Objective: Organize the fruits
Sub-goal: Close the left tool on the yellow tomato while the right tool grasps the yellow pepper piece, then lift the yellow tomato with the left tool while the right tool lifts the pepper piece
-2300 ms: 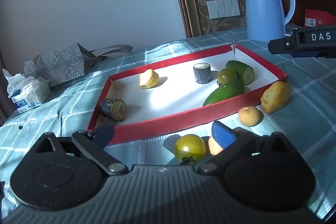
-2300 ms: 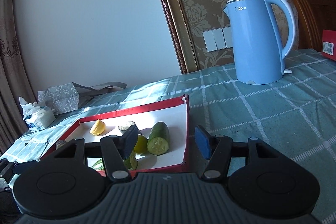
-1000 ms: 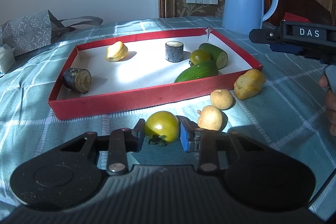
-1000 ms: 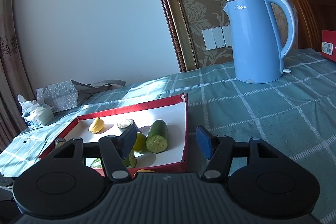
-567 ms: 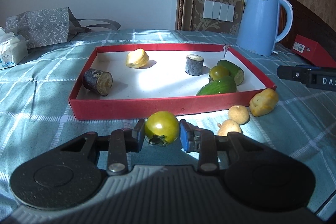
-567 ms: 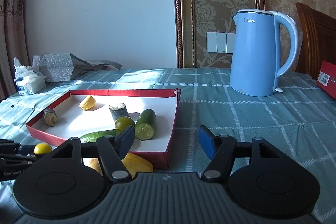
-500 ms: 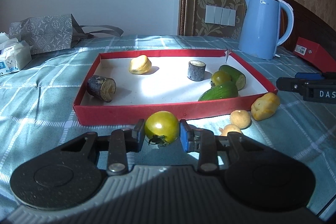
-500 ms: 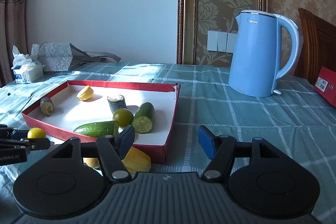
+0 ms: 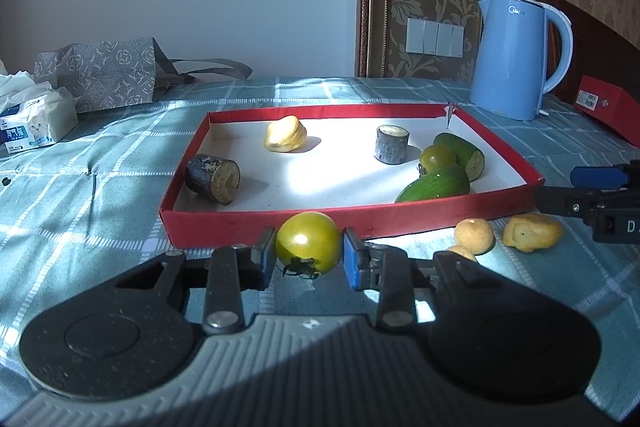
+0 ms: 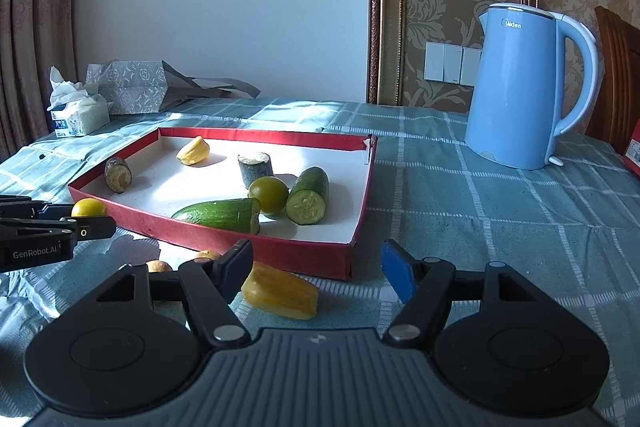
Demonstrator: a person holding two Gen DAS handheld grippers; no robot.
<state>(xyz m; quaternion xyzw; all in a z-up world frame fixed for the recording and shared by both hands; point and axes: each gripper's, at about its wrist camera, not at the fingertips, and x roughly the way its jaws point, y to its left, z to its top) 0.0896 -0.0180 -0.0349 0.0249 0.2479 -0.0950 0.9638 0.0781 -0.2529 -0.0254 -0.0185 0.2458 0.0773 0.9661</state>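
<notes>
My left gripper (image 9: 309, 259) is shut on a yellow-green tomato (image 9: 309, 243), held just in front of the red tray's near wall (image 9: 400, 221). The right wrist view shows that same tomato (image 10: 89, 207) at far left. Inside the tray lie two cucumber pieces (image 10: 308, 195), a green tomato (image 10: 268, 194), a yellow chunk (image 9: 285, 134) and two dark stubs (image 9: 212, 179). My right gripper (image 10: 316, 267) is opening; a yellow fruit piece (image 10: 280, 291) lies on the cloth by its left finger, untouched. Two small tan round fruits (image 9: 474, 235) sit beside it.
A blue kettle (image 10: 520, 91) stands at the back right of the checked cloth. A tissue pack (image 10: 78, 111) and a grey gift bag (image 10: 132, 87) sit at the back left. A red box (image 9: 608, 107) lies at the far right edge.
The left gripper went from open beside the tomato to shut on it and now holds it before the tray. The right gripper rolled level, sank a little, and its jaws widened.
</notes>
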